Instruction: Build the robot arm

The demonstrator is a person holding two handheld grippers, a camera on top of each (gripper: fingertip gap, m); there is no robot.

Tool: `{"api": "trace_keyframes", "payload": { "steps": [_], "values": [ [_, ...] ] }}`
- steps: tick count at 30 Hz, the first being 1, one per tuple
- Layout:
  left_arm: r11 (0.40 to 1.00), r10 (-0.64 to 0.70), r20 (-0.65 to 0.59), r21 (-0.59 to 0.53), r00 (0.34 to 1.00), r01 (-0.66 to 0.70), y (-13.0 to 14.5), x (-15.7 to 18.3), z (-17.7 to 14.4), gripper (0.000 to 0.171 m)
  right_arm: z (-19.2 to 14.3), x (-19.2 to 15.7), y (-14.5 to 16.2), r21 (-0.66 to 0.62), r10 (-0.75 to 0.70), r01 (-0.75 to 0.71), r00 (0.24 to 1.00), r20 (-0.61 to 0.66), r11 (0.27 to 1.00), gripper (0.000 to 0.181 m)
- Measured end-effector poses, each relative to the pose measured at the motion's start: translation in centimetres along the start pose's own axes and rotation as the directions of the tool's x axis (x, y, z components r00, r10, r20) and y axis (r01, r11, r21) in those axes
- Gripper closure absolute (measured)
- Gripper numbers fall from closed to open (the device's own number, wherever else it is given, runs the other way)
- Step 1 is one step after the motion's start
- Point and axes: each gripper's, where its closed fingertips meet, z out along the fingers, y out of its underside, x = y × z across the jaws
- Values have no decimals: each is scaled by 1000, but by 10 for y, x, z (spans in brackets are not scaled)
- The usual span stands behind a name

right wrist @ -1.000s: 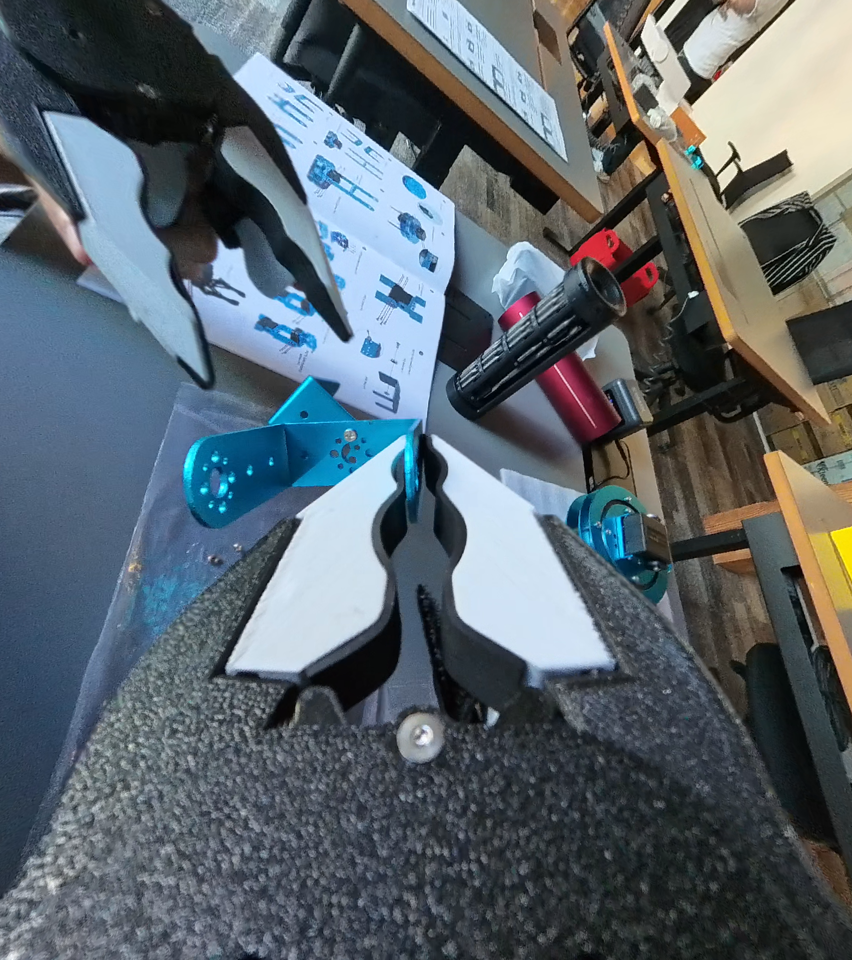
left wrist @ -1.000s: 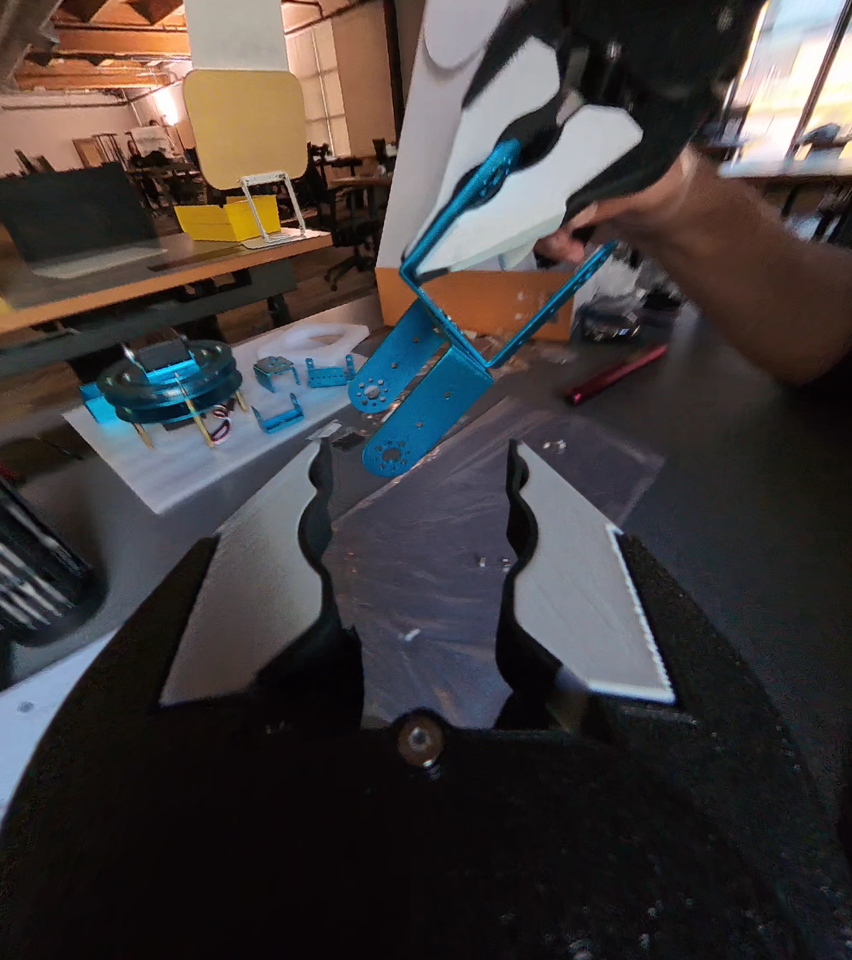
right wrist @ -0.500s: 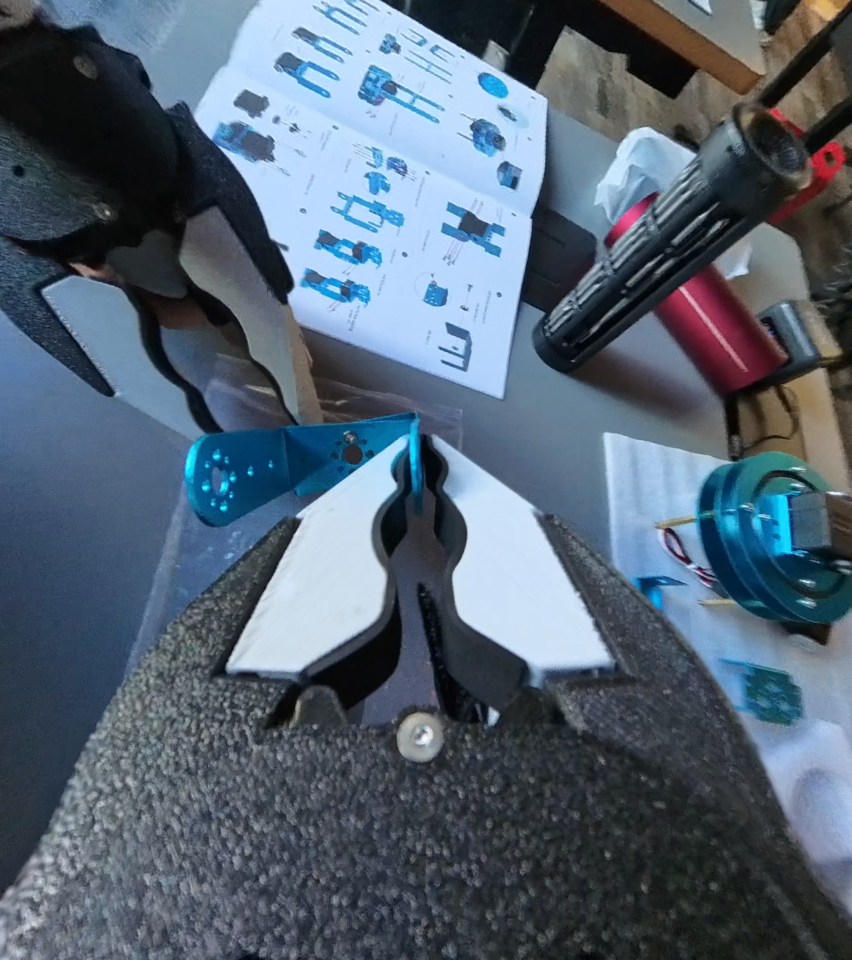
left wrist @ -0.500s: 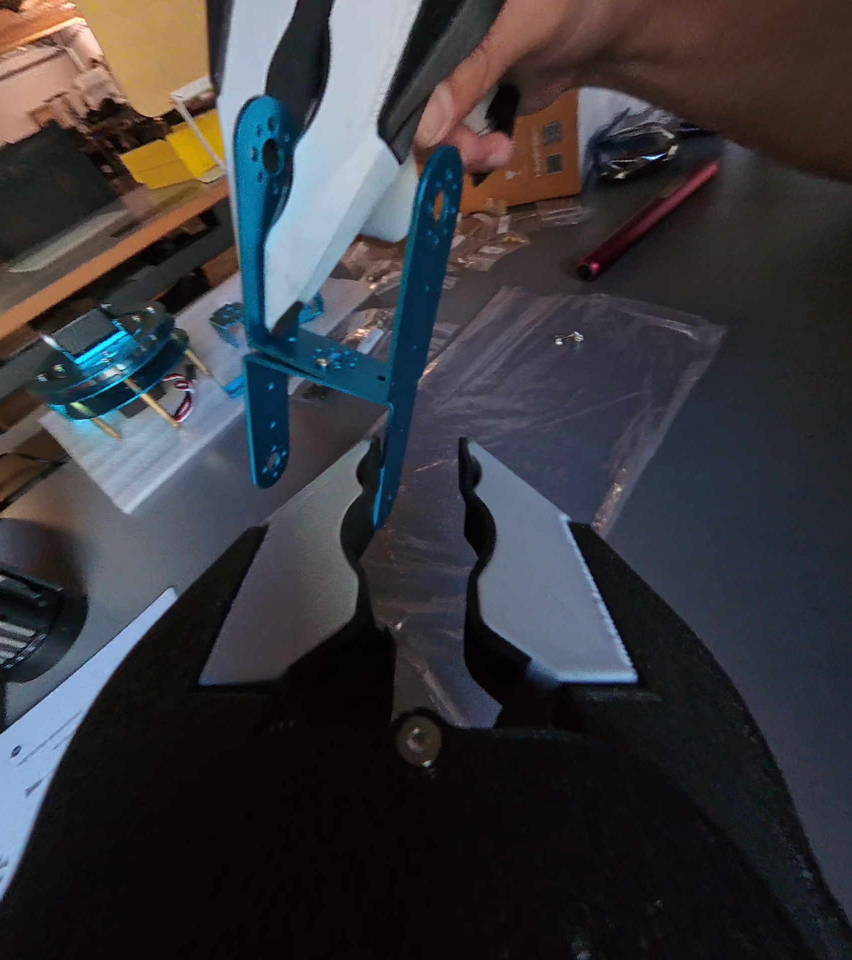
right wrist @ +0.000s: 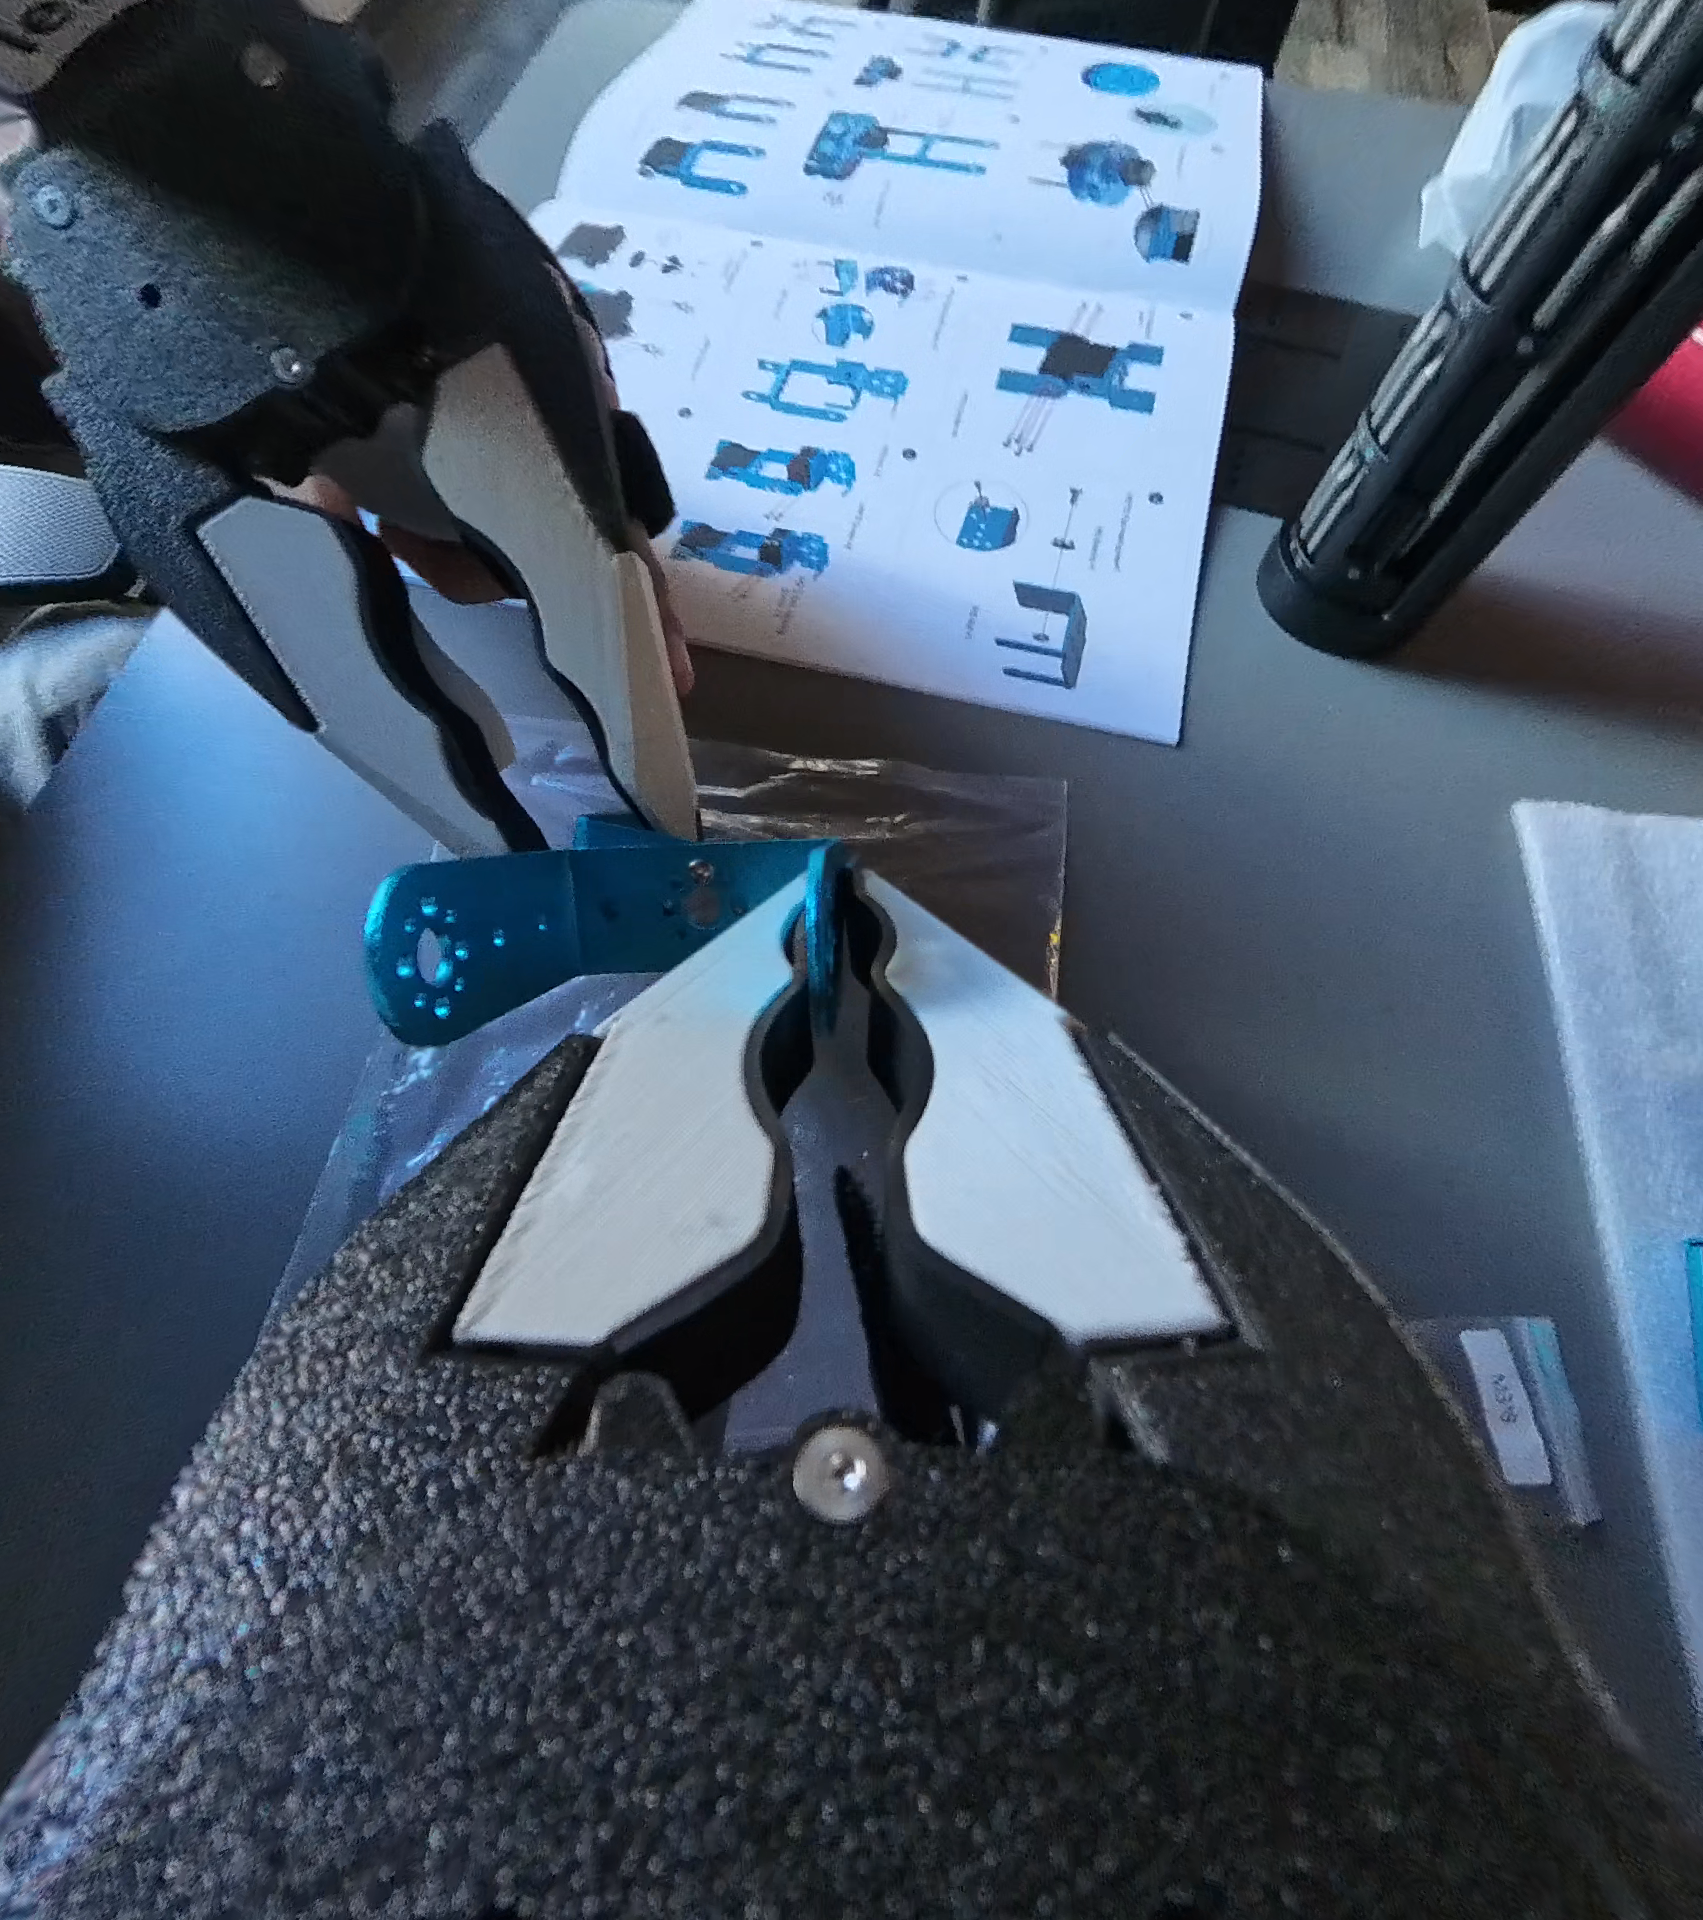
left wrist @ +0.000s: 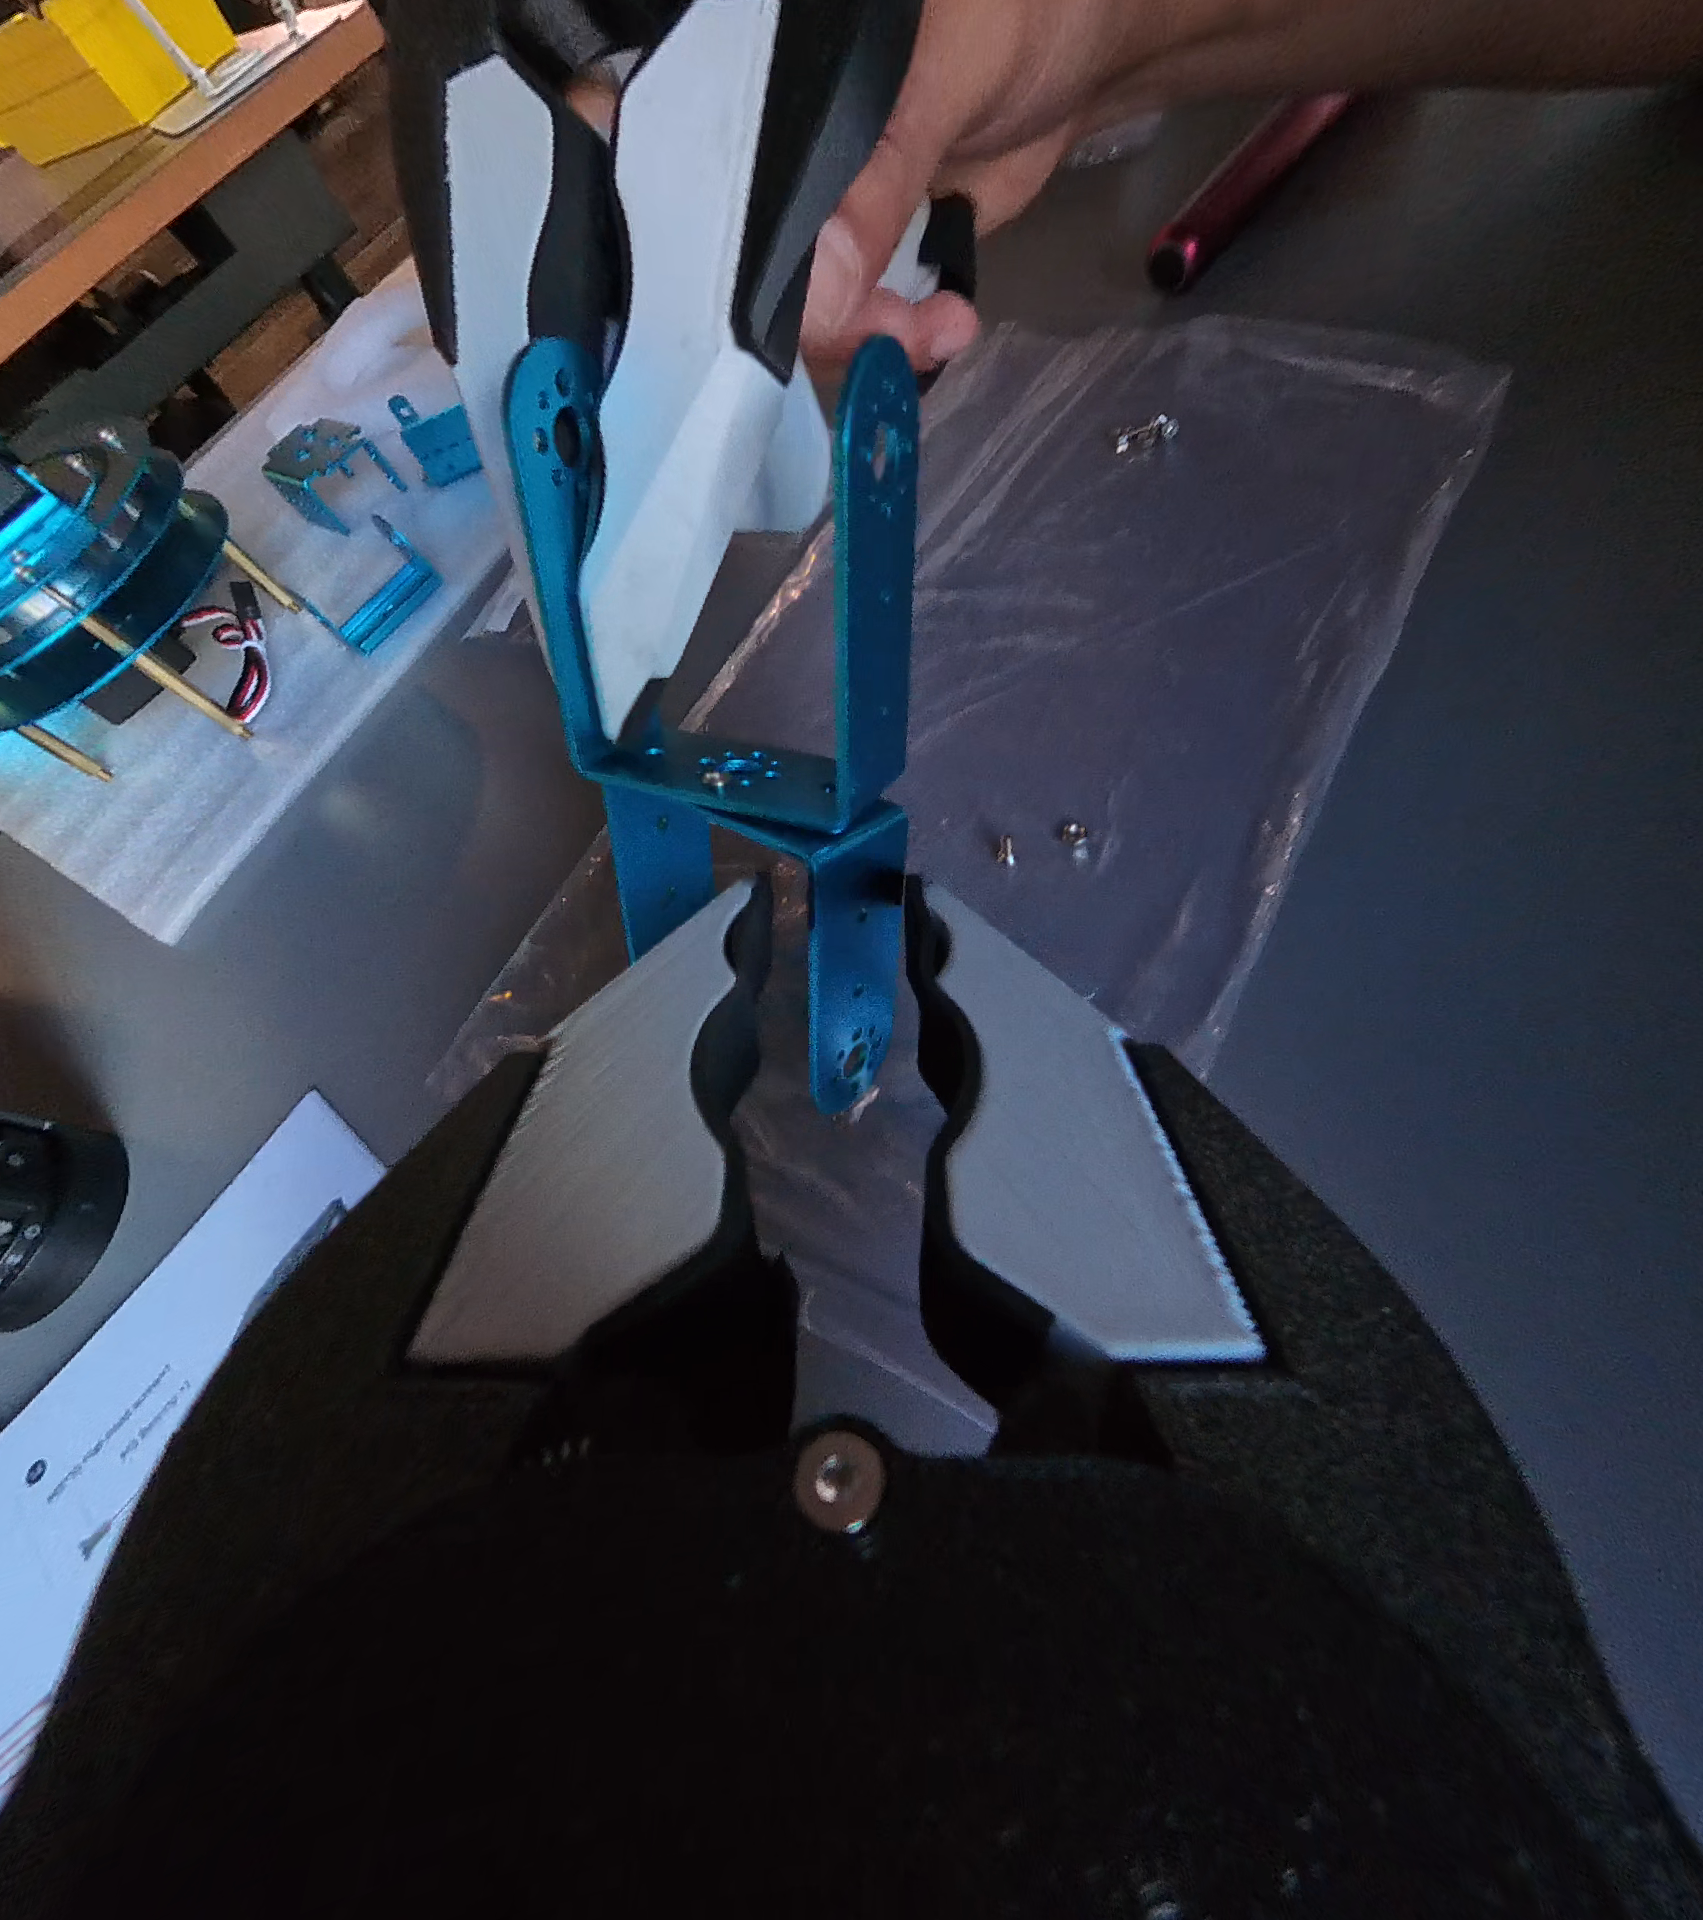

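Right gripper (right wrist: 831, 883): my fingers are clenched on one upright arm of the blue bracket assembly (left wrist: 722, 769), which hangs in the air above the clear plastic bag (left wrist: 1190, 623).
Left gripper (left wrist: 831, 894): my fingers are spread apart, with a lower arm of the bracket assembly hanging between them; I cannot tell whether either finger touches it.
Bracket assembly: two blue U-shaped brackets joined back to back at their flat bases, one opening up, one down.
Clear plastic bag: flat on the dark worktop (left wrist: 1553, 935), with a few small screws (left wrist: 1070, 831) on it.
Instruction booklet (right wrist: 930, 364): open on the worktop, beyond the bag in the right wrist view.
White foam sheet (left wrist: 203, 810): carries a round blue base (left wrist: 47, 582) and loose small brackets (left wrist: 390, 613).
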Motion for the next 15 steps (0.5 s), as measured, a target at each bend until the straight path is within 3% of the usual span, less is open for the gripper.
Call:
{"api": "trace_keyframes", "payload": {
  "steps": [4,7,12,15],
  "values": [
    [998,57,105,1,993,-58,-3,-4,0,146,3,9,5,-36,149,-150,988,-38,988,180],
    [998,57,182,-42,982,-50,-3,-10,2,133,4,12,8,-49,253,-257,965,-63,965,180],
    [992,95,321,-108,942,-63,-2,-15,9,125,6,12,11,-47,334,-339,939,-85,940,180],
    [976,178,464,-194,868,-97,1,-27,7,125,6,11,12,-37,357,-361,930,-92,932,180]
  ]
}}
